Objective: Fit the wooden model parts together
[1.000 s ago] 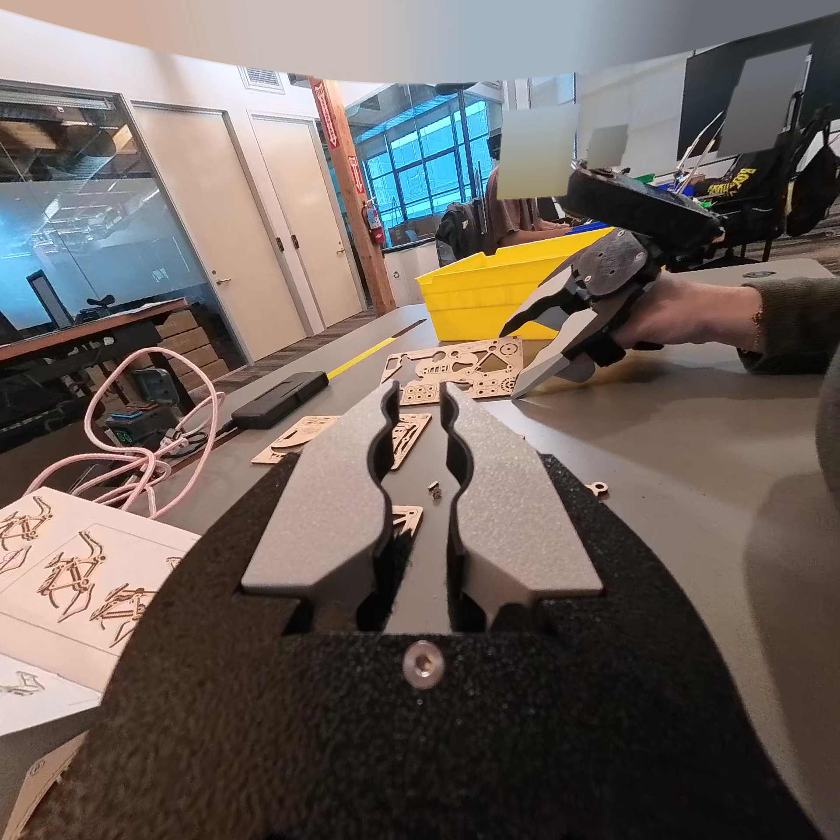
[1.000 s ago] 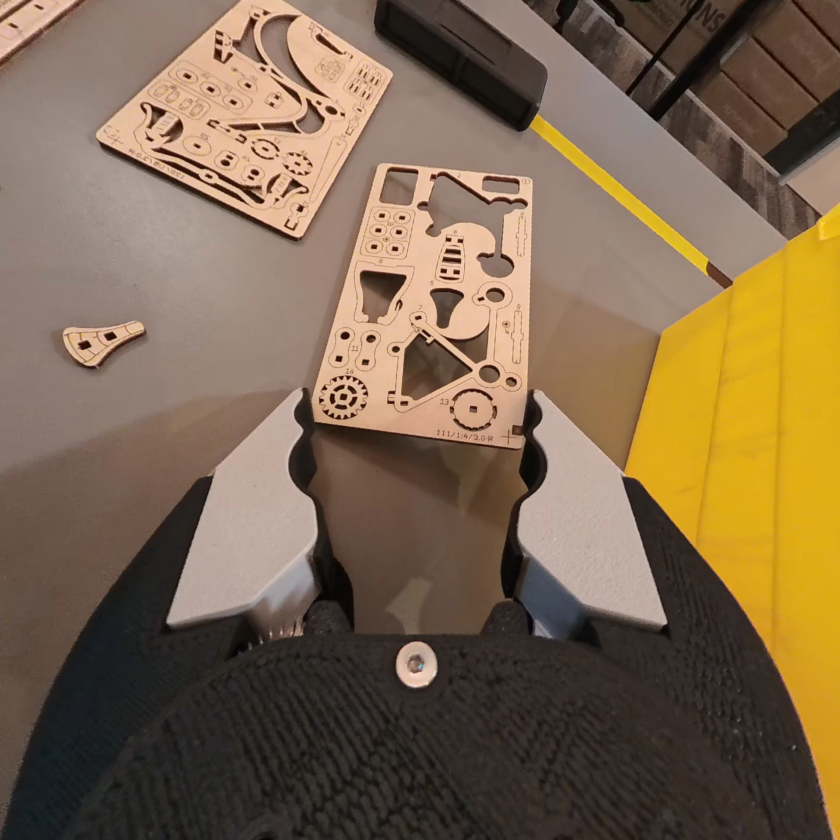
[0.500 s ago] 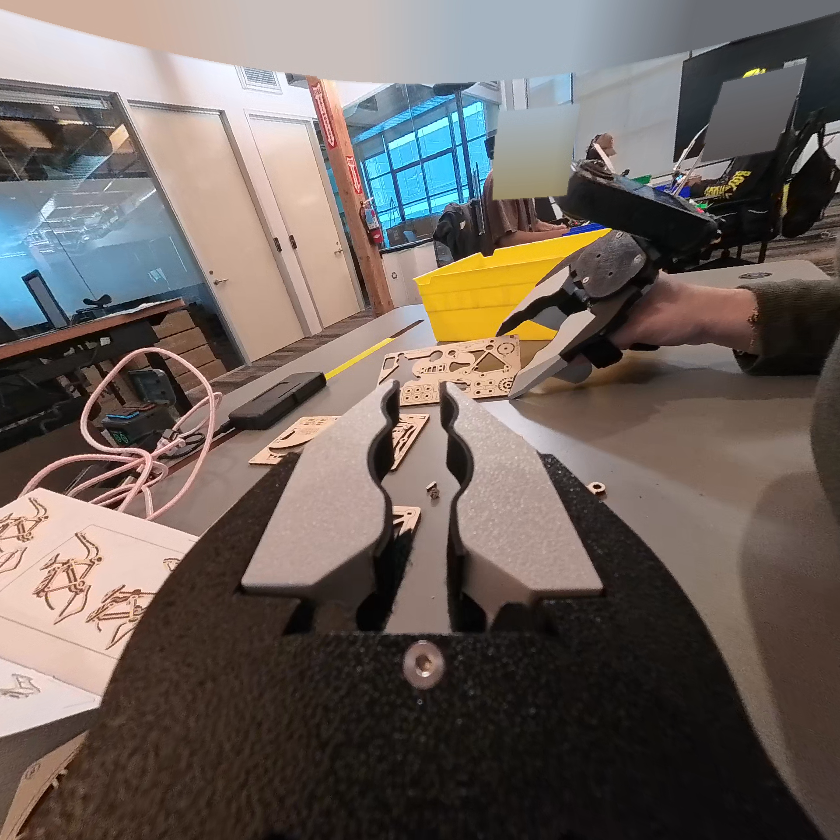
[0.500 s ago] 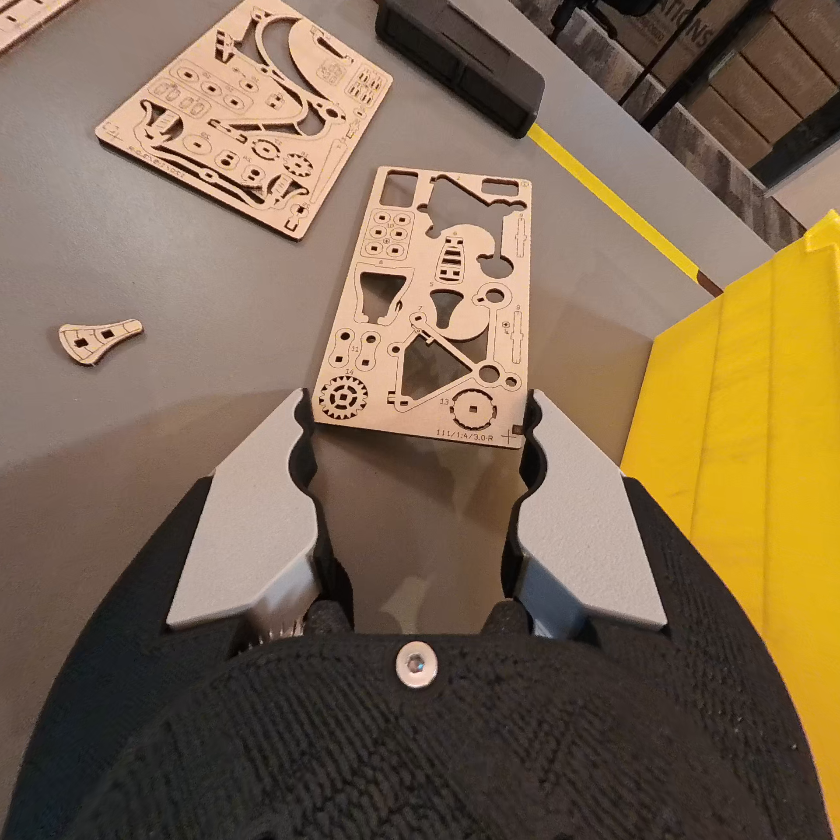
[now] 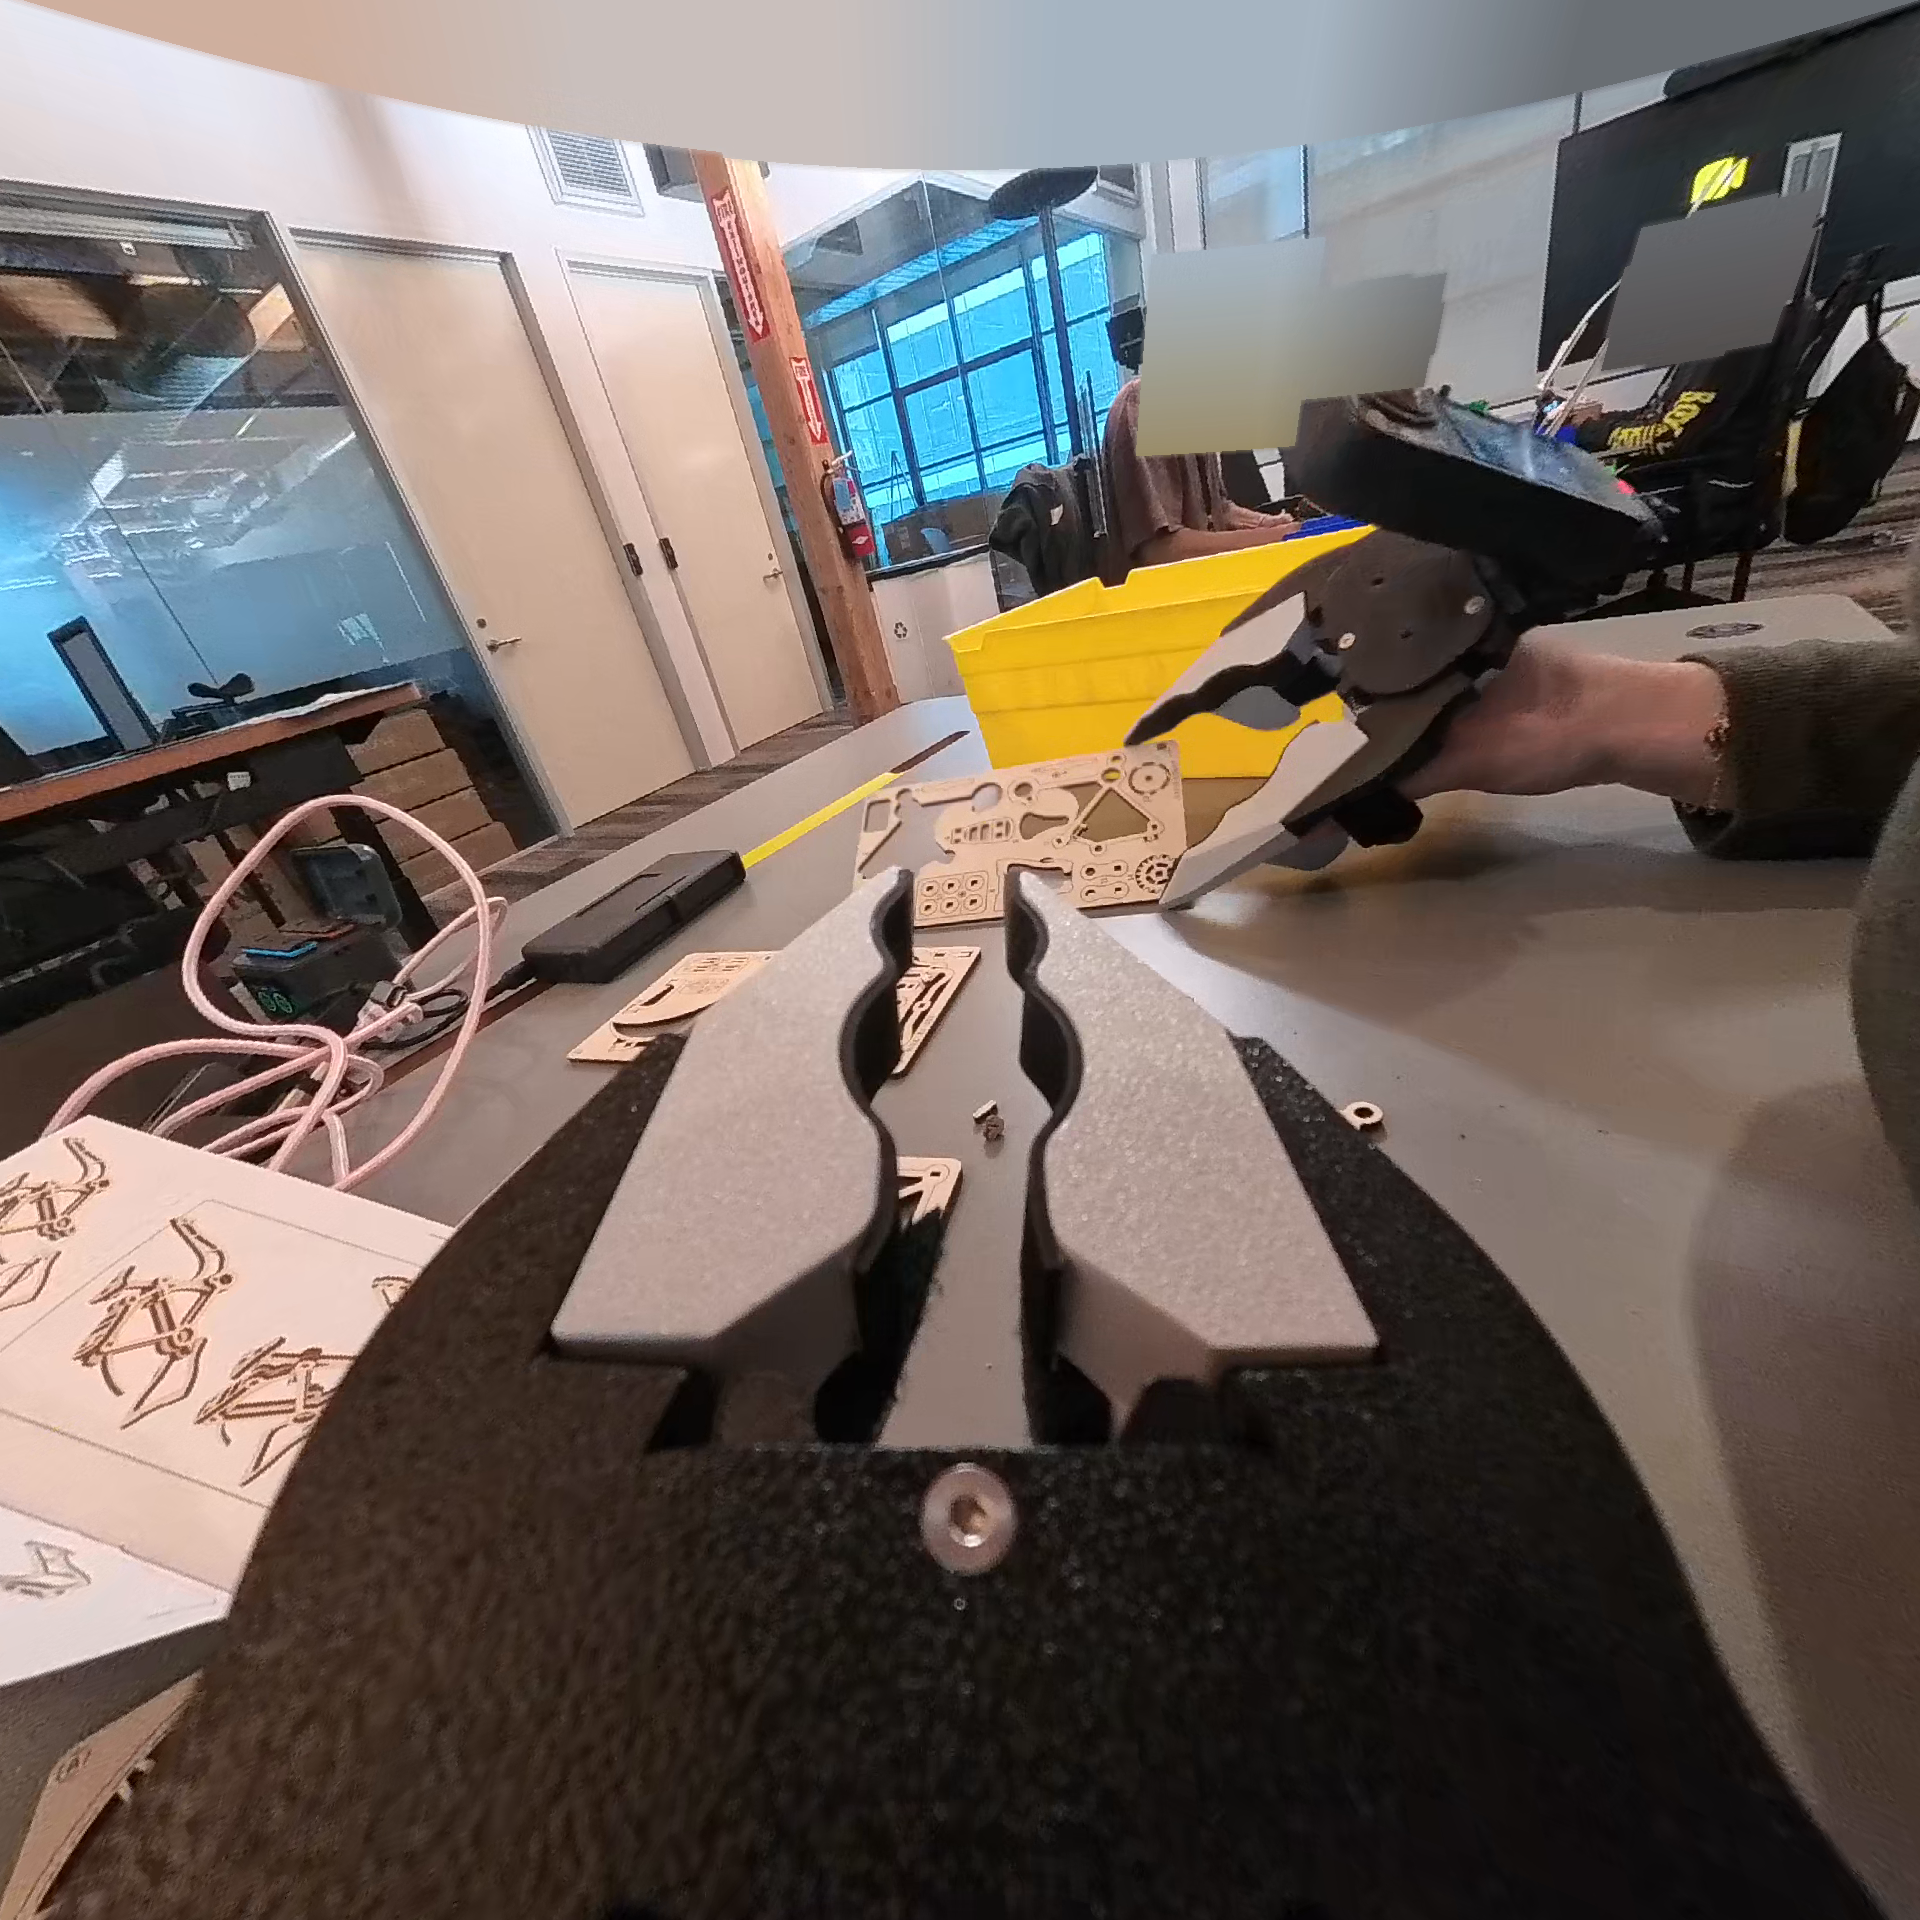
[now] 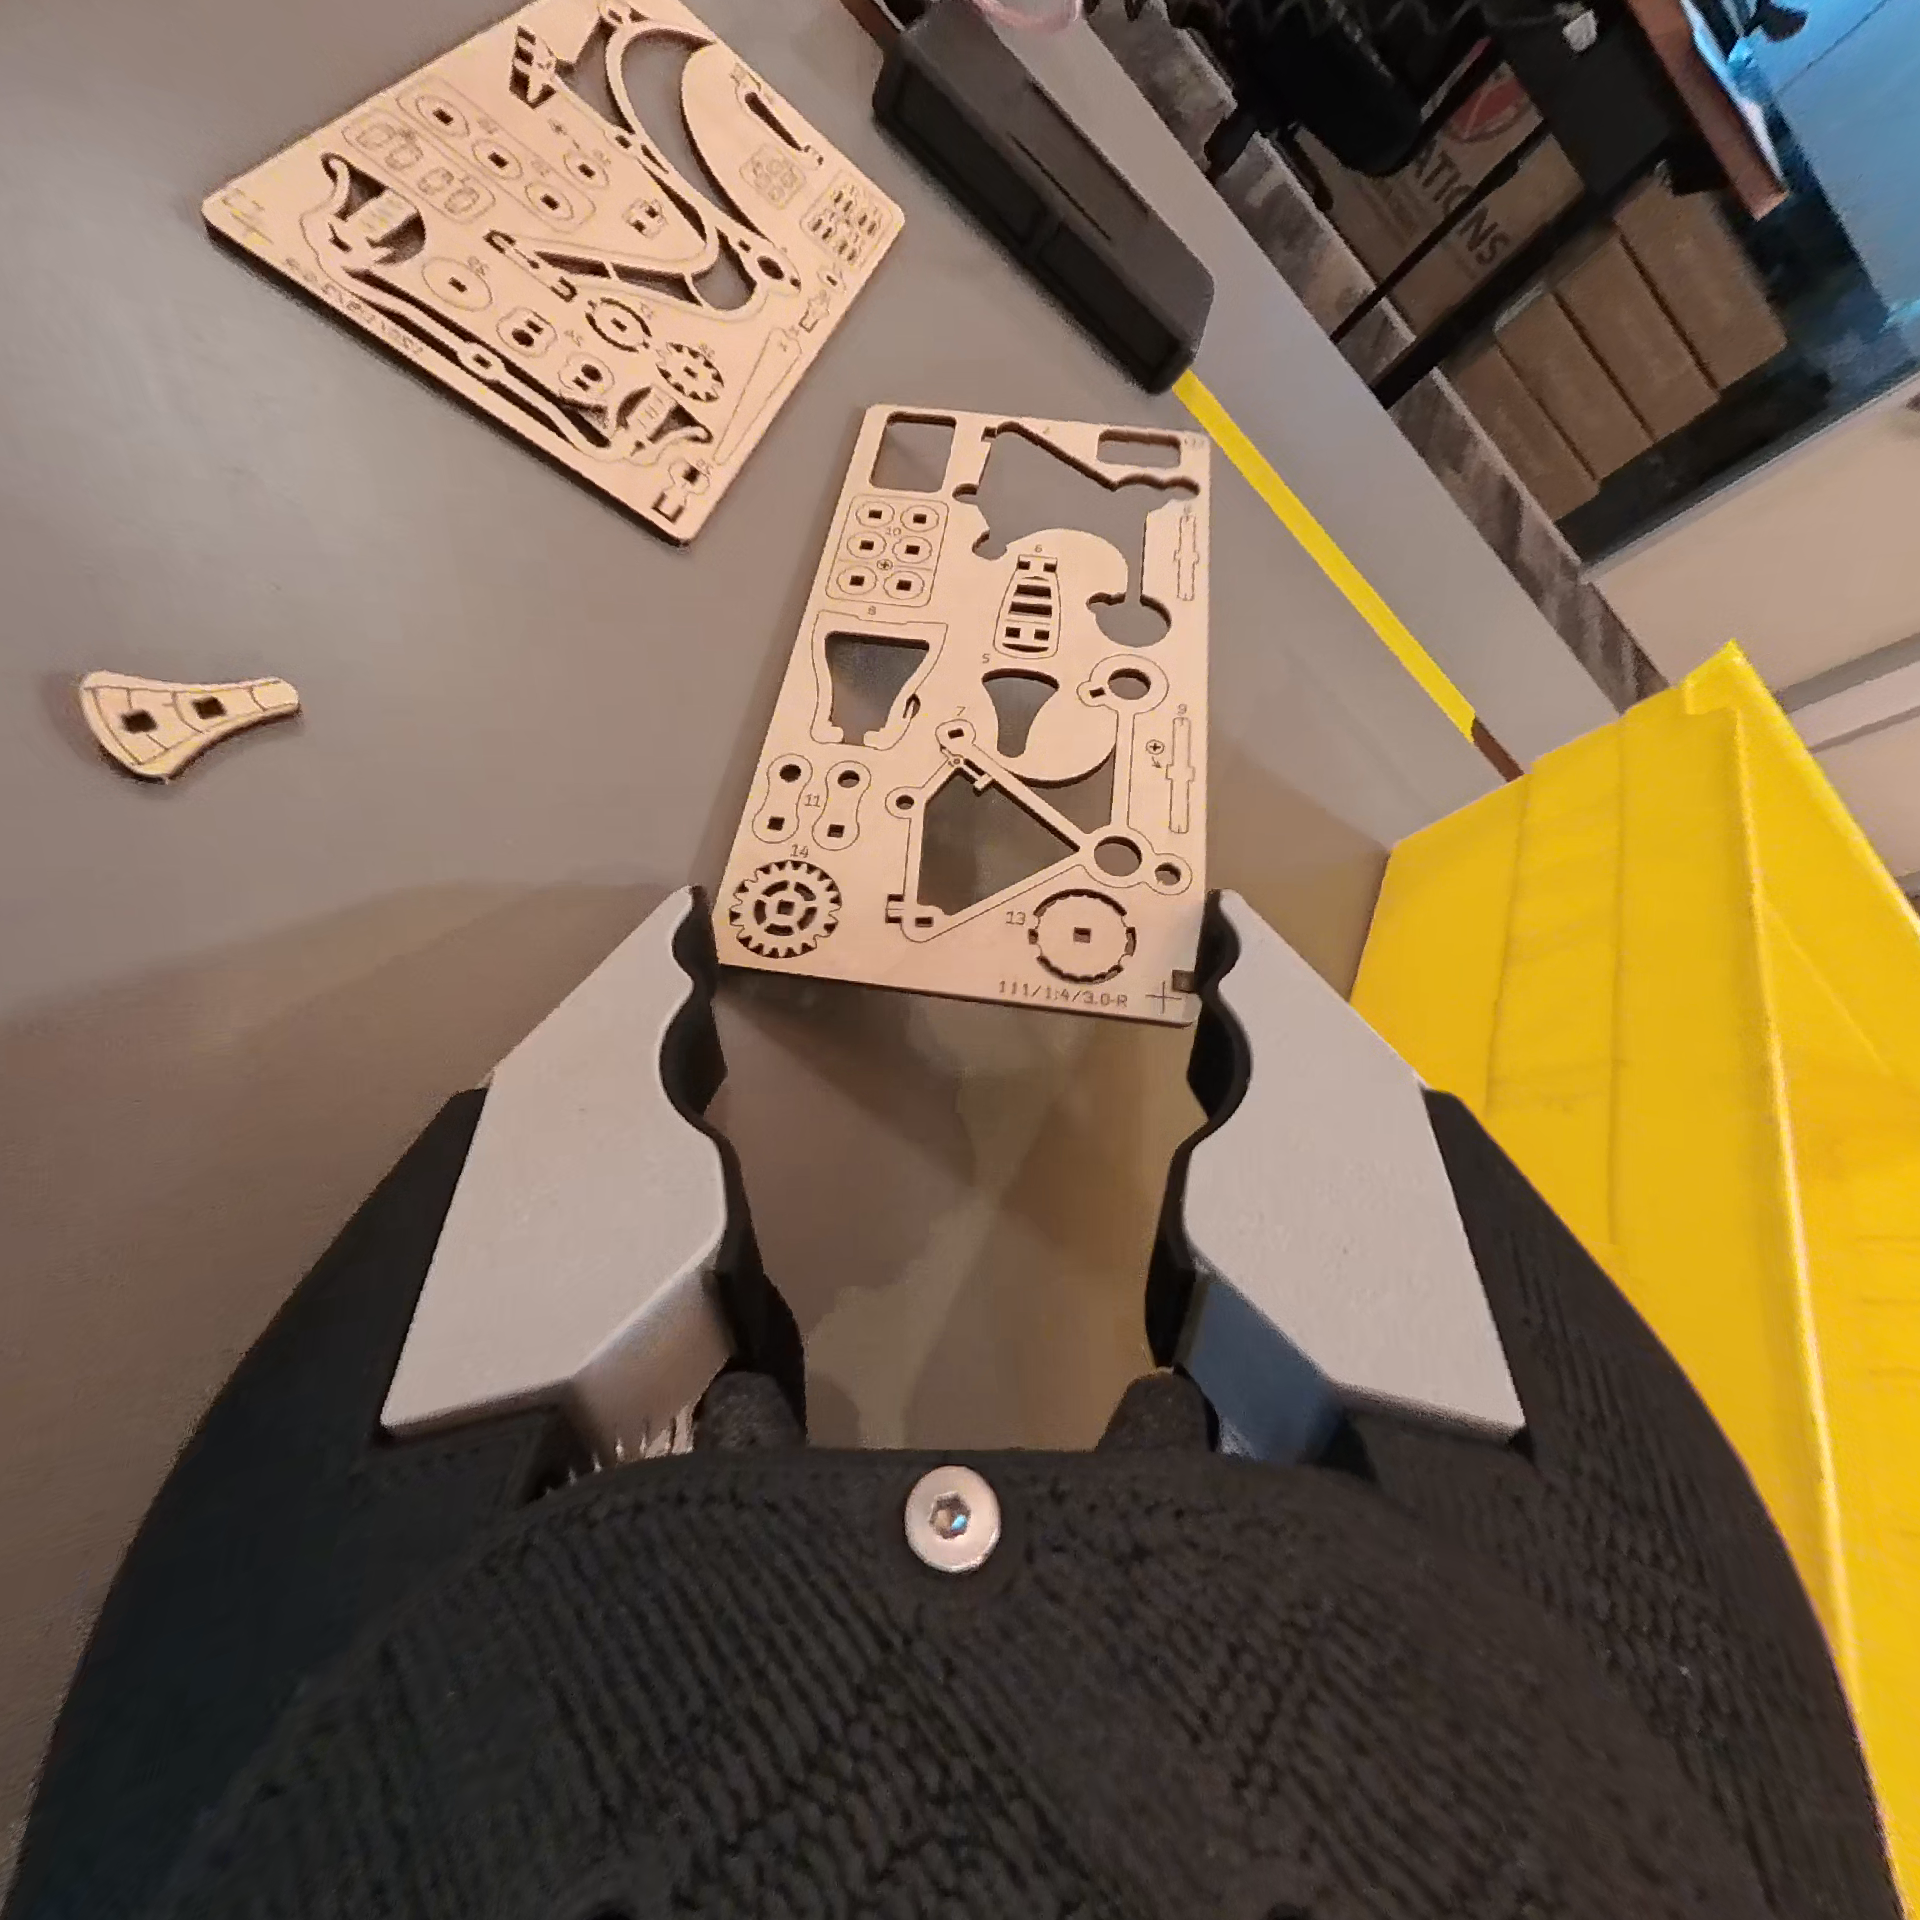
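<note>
My right gripper (image 6: pixel 956 935) is shut across the width of a narrow wooden parts sheet (image 6: pixel 894 540), a fingertip on each long edge at its near end. In the left wrist view that gripper (image 5: pixel 1158 816) holds the sheet (image 5: pixel 997 831) with its near end tilted up off the grey table. A second, wider parts sheet (image 6: pixel 540 239) lies flat to the left. A small loose wooden piece (image 6: pixel 177 717) lies apart on the table. My left gripper (image 5: pixel 961 894) hovers low over the table, its jaws a narrow gap apart and empty.
A yellow bin (image 6: pixel 1662 1039) stands just right of the held sheet. A black box (image 6: pixel 1049 208) and a yellow tape line (image 6: pixel 1340 571) lie beyond. A pink cable (image 5: pixel 312 1018) and an instruction sheet (image 5: pixel 156 1330) lie at the left. A tiny wooden bit (image 5: pixel 987 1122) and a small ring (image 5: pixel 1366 1114) lie near my left gripper. Left tips to right tips: about 25 cm. The small loose wooden piece (image 6: pixel 177 717) is closer to my right gripper, around 8 cm from its tips; the left tips are 15 cm off.
The right gripper has raised the near end of the narrow sheet, which lay flat before. The left gripper has barely moved.
</note>
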A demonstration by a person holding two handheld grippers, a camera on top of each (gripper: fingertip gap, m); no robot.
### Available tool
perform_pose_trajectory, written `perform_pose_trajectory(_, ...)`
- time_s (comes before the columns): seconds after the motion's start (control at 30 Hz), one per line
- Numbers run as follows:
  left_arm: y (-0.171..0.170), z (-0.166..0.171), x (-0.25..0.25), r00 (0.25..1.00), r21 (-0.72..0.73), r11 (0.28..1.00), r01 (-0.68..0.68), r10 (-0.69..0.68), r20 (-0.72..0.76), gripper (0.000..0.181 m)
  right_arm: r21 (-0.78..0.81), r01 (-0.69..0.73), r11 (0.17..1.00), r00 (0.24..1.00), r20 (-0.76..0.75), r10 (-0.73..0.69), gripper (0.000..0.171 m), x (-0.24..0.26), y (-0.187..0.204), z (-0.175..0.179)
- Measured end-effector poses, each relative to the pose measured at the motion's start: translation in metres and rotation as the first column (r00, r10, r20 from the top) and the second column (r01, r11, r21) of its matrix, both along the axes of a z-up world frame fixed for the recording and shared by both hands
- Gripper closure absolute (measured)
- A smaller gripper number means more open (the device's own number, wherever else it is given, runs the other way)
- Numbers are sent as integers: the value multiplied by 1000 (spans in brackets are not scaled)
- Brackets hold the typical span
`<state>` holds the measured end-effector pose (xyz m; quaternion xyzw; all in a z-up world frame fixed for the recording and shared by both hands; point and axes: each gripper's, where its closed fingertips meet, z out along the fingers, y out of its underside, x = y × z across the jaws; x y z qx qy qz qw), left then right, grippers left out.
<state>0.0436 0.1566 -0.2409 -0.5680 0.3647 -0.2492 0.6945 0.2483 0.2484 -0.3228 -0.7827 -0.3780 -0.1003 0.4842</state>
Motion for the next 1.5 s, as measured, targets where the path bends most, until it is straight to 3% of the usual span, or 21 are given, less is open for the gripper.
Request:
perform_pose_trajectory(0.53, 2, 0, 0, 1000, -6, 1000, -9, 9, -2, 165, 9, -6, 1000, 1000, 9, 6, 80, 0, 0, 1)
perform_pose_trajectory(0.77, 56, -11, 26, 974, -254, 961, -109, 53, -219, 115, 12, -5, 1000, 1000, -8, 6, 80, -1, 1, 0)
perform_pose_trajectory(0.93, 112, -1, 77, 977, -445, 894, -56, -44, -211, 103, 17, -7, 1000, 1000, -17, 7, 80, -1, 1, 0)
perform_pose_trajectory(1.1, 154, -46, 118, 905, -557, 820, -129, -131, -404, 74, 12, -6, 1000, 999, -32, 7, 80, -1, 2, -1)
perform_pose_trajectory(1.2, 168, -69, 130, 836, -550, 815, -182, -166, -523, 61, 9, -5, 1000, 999, -38, 6, 80, -1, 2, -1)
perform_pose_trajectory(1.33, 168, -89, 146, 781, -579, 803, -139, -271, -563, 65, 10, -5, 1000, 999, -37, 6, 80, -1, 2, -2)
perform_pose_trajectory(1.5, 177, -103, 149, 739, -550, 819, -164, -267, -618, 65, 10, -7, 1000, 999, -38, 7, 80, -1, 1, -2)
